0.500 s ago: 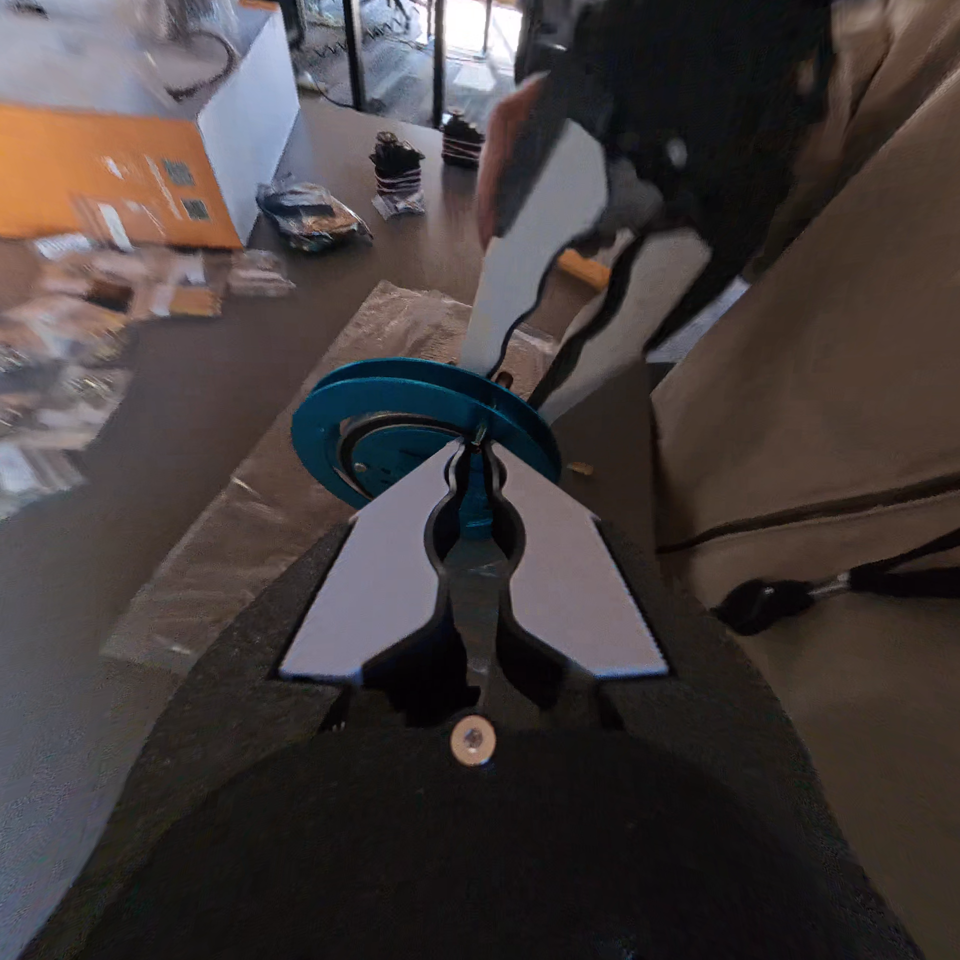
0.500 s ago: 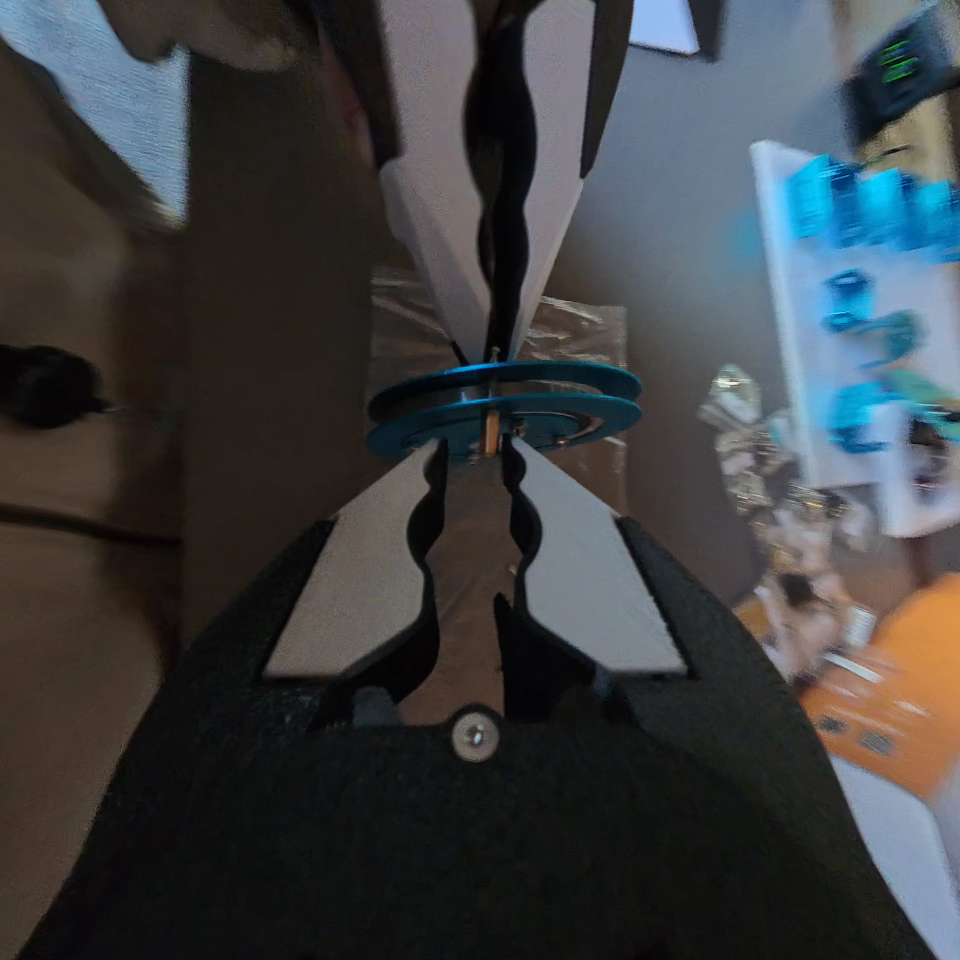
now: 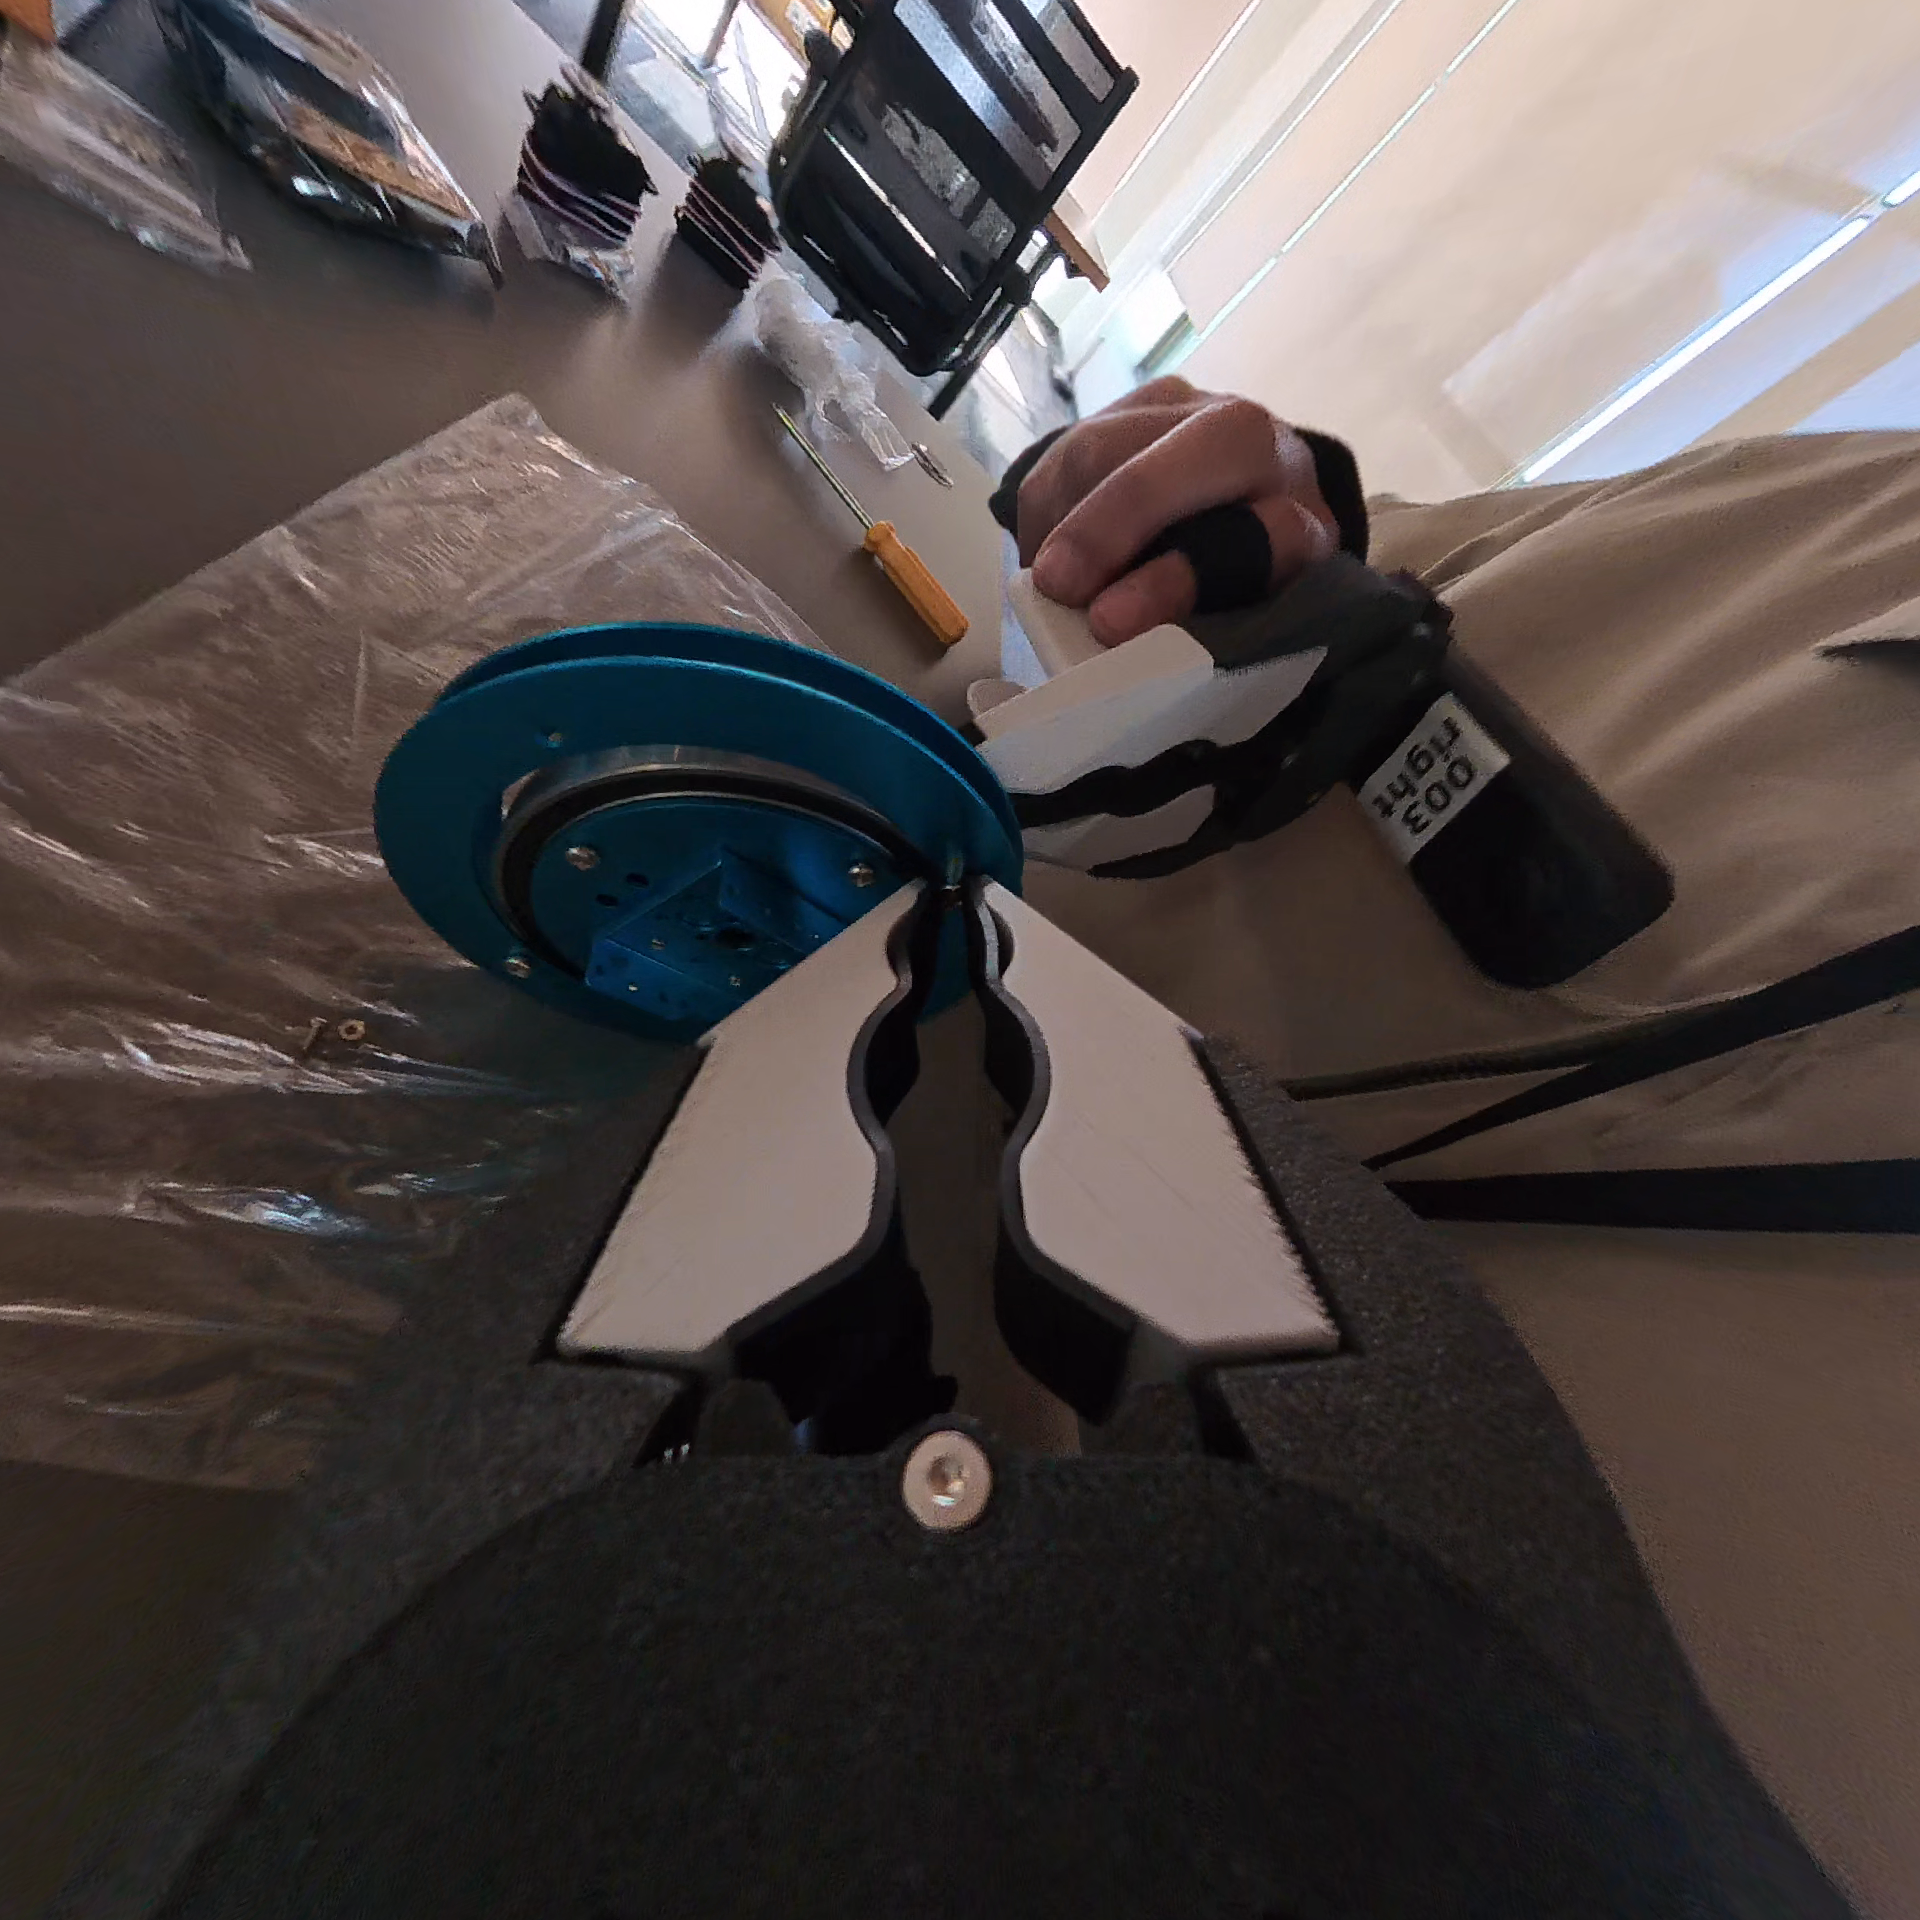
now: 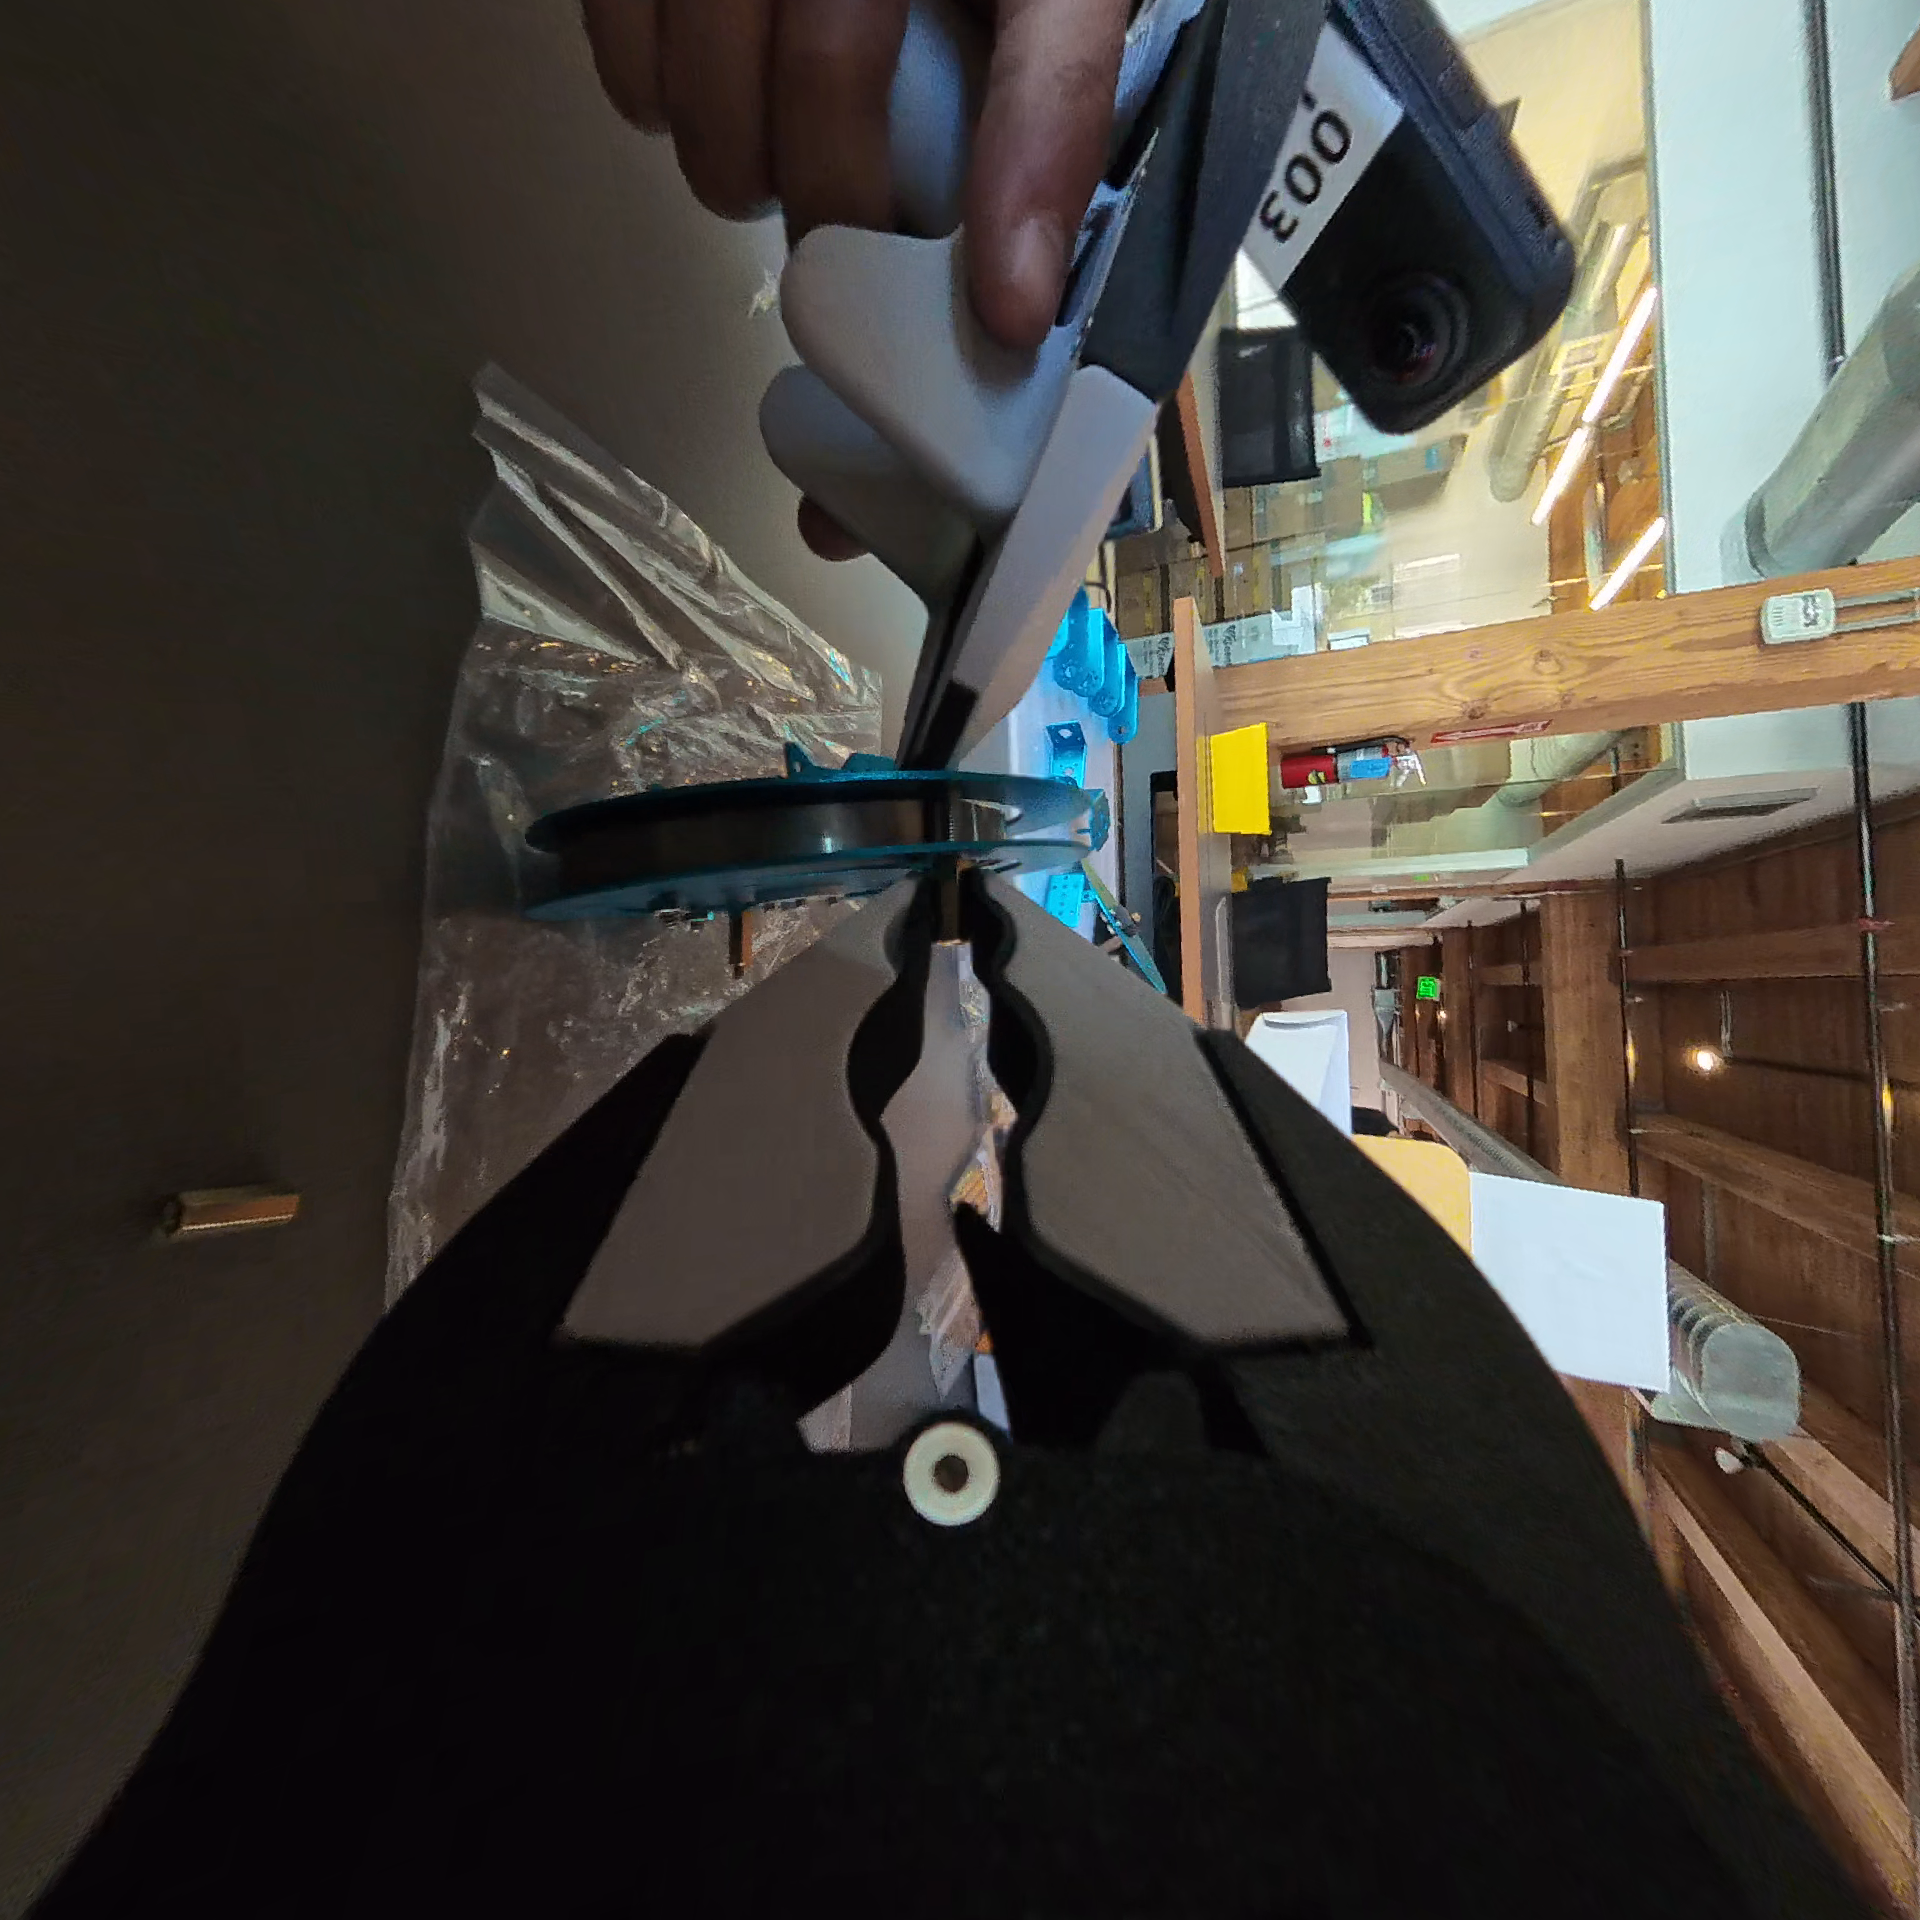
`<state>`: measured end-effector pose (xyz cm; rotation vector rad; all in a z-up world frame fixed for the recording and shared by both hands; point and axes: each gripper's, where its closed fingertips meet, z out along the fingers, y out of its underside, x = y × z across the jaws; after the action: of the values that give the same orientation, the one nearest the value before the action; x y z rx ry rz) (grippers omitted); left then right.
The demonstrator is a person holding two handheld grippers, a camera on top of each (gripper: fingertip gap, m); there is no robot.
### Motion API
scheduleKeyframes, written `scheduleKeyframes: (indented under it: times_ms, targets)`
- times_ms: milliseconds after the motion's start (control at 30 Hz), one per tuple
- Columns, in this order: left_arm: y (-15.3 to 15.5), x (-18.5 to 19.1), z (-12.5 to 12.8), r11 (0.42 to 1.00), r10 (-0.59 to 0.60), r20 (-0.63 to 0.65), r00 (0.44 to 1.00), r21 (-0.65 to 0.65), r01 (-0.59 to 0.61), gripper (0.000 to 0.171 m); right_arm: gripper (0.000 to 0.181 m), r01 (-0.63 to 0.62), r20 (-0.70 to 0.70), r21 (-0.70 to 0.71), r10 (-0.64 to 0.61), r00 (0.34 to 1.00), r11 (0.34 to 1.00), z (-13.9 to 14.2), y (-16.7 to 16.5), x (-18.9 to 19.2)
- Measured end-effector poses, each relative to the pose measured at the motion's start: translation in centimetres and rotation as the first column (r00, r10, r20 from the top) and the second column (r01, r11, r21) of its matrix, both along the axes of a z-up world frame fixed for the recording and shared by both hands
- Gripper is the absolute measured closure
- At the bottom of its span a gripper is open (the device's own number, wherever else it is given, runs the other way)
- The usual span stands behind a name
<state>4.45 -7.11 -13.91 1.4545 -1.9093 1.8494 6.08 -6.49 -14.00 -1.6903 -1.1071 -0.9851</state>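
One grey-brown bench [image 3: 260, 436] carries everything. On it lies one large clear plastic bag [image 3: 239, 935], crumpled and flat. Over the bag is one blue metal turntable of two round discs [image 3: 665, 748] with a dark bearing ring between them; in the right wrist view the two discs [image 4: 790, 842] are seen from the edge, one above the other. A square blue block sits in the middle of the near disc.

There are two tools. The left tool [image 3: 948, 891] is closed tight on the rim of the turntable, its two white fingers meeting at a small screw there. The right tool [image 4: 951, 914] is clenched on a small brass standoff at the disc edge. In the left view the right tool [image 3: 1013, 810] comes in from the side, and one hand [image 3: 1164, 499] holds its handle. In the right view the left tool [image 4: 914, 748] reaches down onto the top disc and hides part of the rim.

One orange-handled screwdriver [image 3: 914, 592] lies on the bench behind the turntable. One loose brass standoff [image 4: 223, 1216] lies on the bench beside the bag. Two tiny brass pieces [image 3: 332, 1031] rest on the bag. Several dark packets lie far back.
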Motion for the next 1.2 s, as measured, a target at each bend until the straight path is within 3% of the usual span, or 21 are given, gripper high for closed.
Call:
scheduleKeyframes:
  times_ms: [100,167,267,367,467,567,733,867,933,1067,1200]
  targets:
    - [0.1,0.1,0.0,0.986,0.014,0.158,0.987,0.163,-0.040,0.168,0.177,-0.023,-0.093,-0.065,0.017,0.996,0.998,-0.1,0.1,0.1]
    - [0.7,0.4,0.3,0.970,0.084,0.243,0.966,0.202,-0.135,0.165,0.177,-0.032,-0.156,-0.100,0.016,0.988,0.994,-0.1,0.2,0.3]
    - [1.9,0.7,2.4,0.944,0.330,0.196,0.923,-0.084,-0.320,0.140,0.177,0.003,-0.193,-0.075,-0.017,0.981,0.997,0.0,0.5,1.4]
    - [2.9,0.1,3.6,0.796,0.571,0.160,0.805,-0.347,-0.495,0.141,0.177,0.050,-0.203,-0.040,-0.057,0.977,0.998,0.1,0.4,2.2]
    - [2.8,0.2,2.7,0.659,0.670,0.028,0.742,-0.483,-0.577,0.141,0.177,0.090,-0.279,-0.037,-0.097,0.955,0.995,0.1,0.2,2.5]
    - [2.0,0.9,1.0,0.614,0.677,-0.054,0.734,-0.507,-0.605,0.150,0.177,0.086,-0.319,-0.020,-0.087,0.944,0.996,0.0,0.0,2.1]
    - [0.9,1.8,0.2,0.599,0.663,-0.106,0.741,-0.518,-0.611,0.159,0.177,0.060,-0.200,0.056,-0.048,0.979,0.997,0.1,-0.1,1.6]
    - [0.7,2.1,0.4,0.562,0.646,-0.146,0.749,-0.573,-0.597,0.160,0.177,0.084,-0.310,0.033,-0.069,0.948,0.996,0.0,-0.4,1.8]
    - [0.6,2.2,0.4,0.530,0.629,-0.171,0.759,-0.620,-0.579,0.158,0.177,0.092,-0.425,-0.016,-0.090,0.901,0.996,-0.2,-0.7,1.8]
    - [0.1,2.3,0.5,0.493,0.629,-0.183,0.756,-0.658,-0.570,0.156,0.177,0.107,-0.647,-0.138,-0.171,0.743,0.985,-0.7,-1.4,1.6]
    - [0.2,2.3,0.7,0.472,0.670,-0.164,0.724,-0.658,-0.586,0.152,0.177,0.161,-0.736,-0.166,-0.231,0.636,0.973,-0.9,-1.7,1.3]
